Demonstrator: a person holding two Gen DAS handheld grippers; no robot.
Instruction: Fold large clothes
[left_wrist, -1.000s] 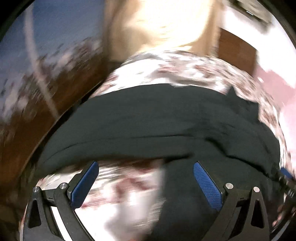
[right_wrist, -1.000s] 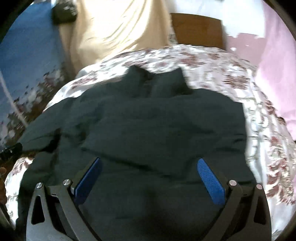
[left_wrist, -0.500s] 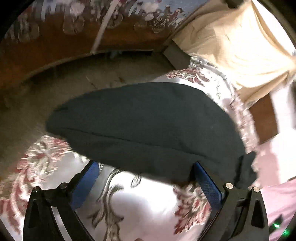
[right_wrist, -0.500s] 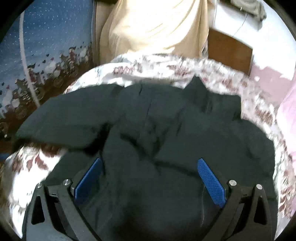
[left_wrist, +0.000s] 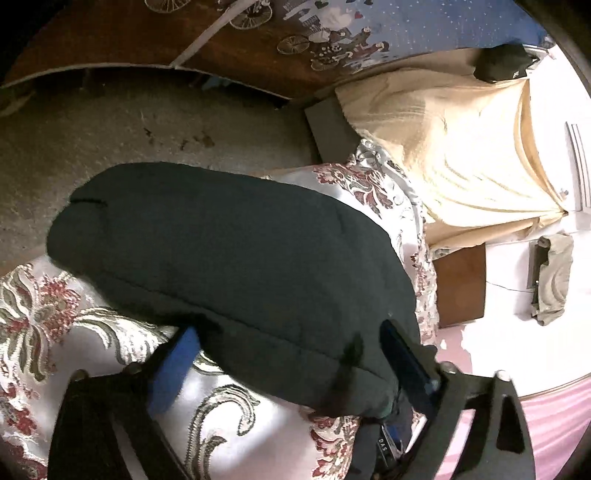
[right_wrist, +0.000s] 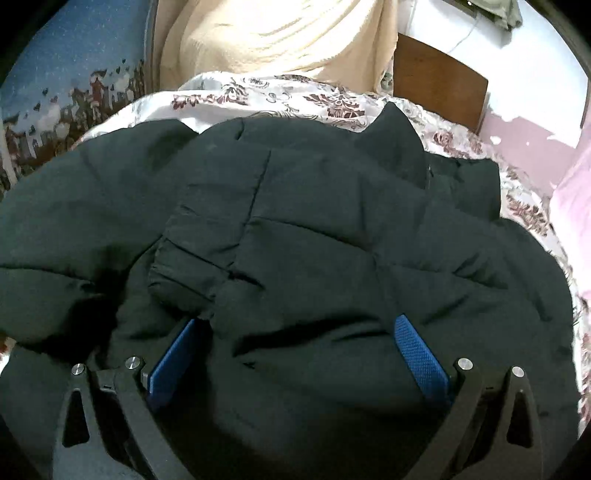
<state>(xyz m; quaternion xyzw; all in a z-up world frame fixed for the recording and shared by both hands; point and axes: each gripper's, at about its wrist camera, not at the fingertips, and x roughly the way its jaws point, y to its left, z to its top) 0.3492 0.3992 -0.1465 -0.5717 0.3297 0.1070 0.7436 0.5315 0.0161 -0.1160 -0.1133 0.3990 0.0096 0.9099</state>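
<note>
1. Left wrist view: dark padded jacket (left_wrist: 229, 266) lies on a floral bedspread (left_wrist: 55, 332), one sleeve stretching toward the bed edge with carpeted floor (left_wrist: 110, 129) beyond it.
2. Left gripper (left_wrist: 291, 354) sits at the sleeve's near end, jaws wide apart, blue pads (left_wrist: 173, 373) either side of the padded fabric; the fabric lies between the fingers but is not pinched.
3. Cream curtain (left_wrist: 461, 155) hangs past the bed corner; a brown wooden panel (left_wrist: 461, 284) stands next to it against a white wall.
4. Right wrist view: the jacket (right_wrist: 332, 240) fills most of the frame, spread over the bedspread (right_wrist: 258, 96), collar at the far side, a sleeve folded across the body.
5. Right gripper (right_wrist: 295, 354) hovers low over the jacket's near part, jaws spread wide, nothing clamped; whether the pads (right_wrist: 417, 354) touch the cloth cannot be told.
6. Pink bedding (right_wrist: 569, 206) lies at the right edge.
</note>
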